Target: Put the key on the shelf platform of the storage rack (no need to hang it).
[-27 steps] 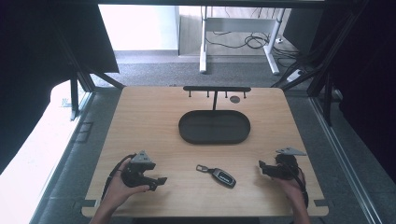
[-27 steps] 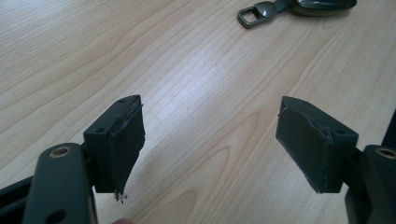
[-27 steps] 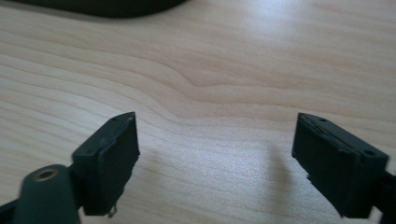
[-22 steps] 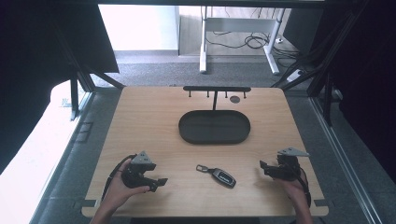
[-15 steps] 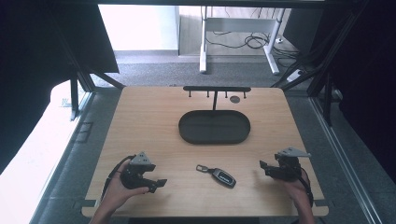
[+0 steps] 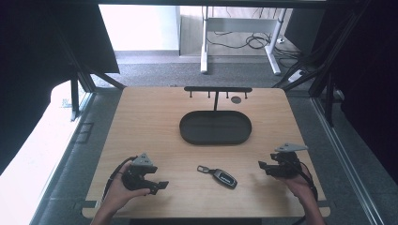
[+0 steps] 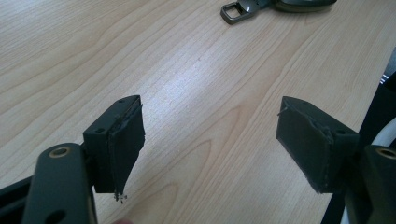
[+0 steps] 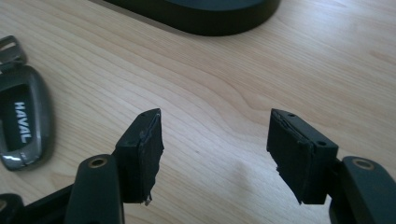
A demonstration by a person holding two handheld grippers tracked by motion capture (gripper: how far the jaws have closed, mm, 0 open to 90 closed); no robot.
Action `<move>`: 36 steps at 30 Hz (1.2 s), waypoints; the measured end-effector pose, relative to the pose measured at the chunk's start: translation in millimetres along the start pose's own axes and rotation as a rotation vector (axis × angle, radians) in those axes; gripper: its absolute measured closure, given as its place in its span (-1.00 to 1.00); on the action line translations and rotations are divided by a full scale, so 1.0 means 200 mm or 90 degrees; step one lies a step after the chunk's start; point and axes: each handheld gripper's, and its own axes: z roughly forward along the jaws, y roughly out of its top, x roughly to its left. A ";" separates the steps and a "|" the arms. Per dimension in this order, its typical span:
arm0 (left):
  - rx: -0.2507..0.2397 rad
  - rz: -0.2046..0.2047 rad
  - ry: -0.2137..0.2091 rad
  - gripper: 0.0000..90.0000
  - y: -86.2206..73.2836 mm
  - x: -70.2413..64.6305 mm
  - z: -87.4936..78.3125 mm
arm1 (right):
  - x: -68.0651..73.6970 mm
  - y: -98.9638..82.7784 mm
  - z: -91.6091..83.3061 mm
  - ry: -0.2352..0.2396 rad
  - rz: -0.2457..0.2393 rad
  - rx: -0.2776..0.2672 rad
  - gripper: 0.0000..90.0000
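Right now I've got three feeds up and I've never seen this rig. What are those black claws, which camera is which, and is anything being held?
No robot here: a person holds a two-jaw gripper in each hand. The high view looks down on the wooden table, with the left gripper and right gripper near its front edge. Each gripper view looks along that gripper's own jaws. Between them lies a car key fob; behind it sits a dark oval tray, then a small hook rack. Both grippers are open, holding nothing.

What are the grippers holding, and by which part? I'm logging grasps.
Nothing is held. The left gripper and right gripper are open with bare table between; the car key lies untouched.
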 end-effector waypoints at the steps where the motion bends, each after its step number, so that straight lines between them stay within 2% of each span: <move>1: -0.001 -0.001 0.000 -0.47 0.00 0.00 0.00 | 0.01 0.01 0.00 0.004 -0.005 0.003 -0.19; 3: -0.004 -0.005 0.001 -0.47 0.00 0.01 -0.01 | 0.03 0.05 0.00 0.015 -0.017 0.011 -0.17; 5: -0.007 -0.006 0.001 -0.47 -0.01 0.01 -0.01 | 0.06 0.10 0.01 0.024 -0.043 0.030 -0.16; 6: -0.006 -0.006 0.001 -0.47 -0.01 0.01 -0.01 | 0.06 0.10 0.01 0.024 -0.043 0.030 -0.16; 7: -0.005 -0.007 0.001 -0.47 -0.01 0.02 -0.01 | 0.10 0.14 0.01 0.038 -0.061 0.044 -0.16; 10: -0.004 -0.007 0.001 -0.47 -0.01 0.02 -0.01 | 0.13 0.17 0.01 0.049 -0.073 0.054 -0.16; 13: -0.003 -0.006 -0.002 -0.47 -0.01 0.01 0.00 | 0.19 0.24 0.01 0.060 -0.104 0.072 -0.17; 22: -0.004 -0.003 -0.006 -0.47 -0.01 0.01 0.00 | 0.32 0.31 0.06 0.091 -0.147 0.107 -0.16; 27: -0.002 -0.001 -0.011 -0.47 -0.01 0.00 0.01 | 0.43 0.33 0.12 0.107 -0.178 0.138 -0.16; 36: -0.008 -0.002 -0.011 -0.46 -0.02 0.01 -0.01 | 0.52 0.37 0.17 0.116 -0.209 0.167 -0.17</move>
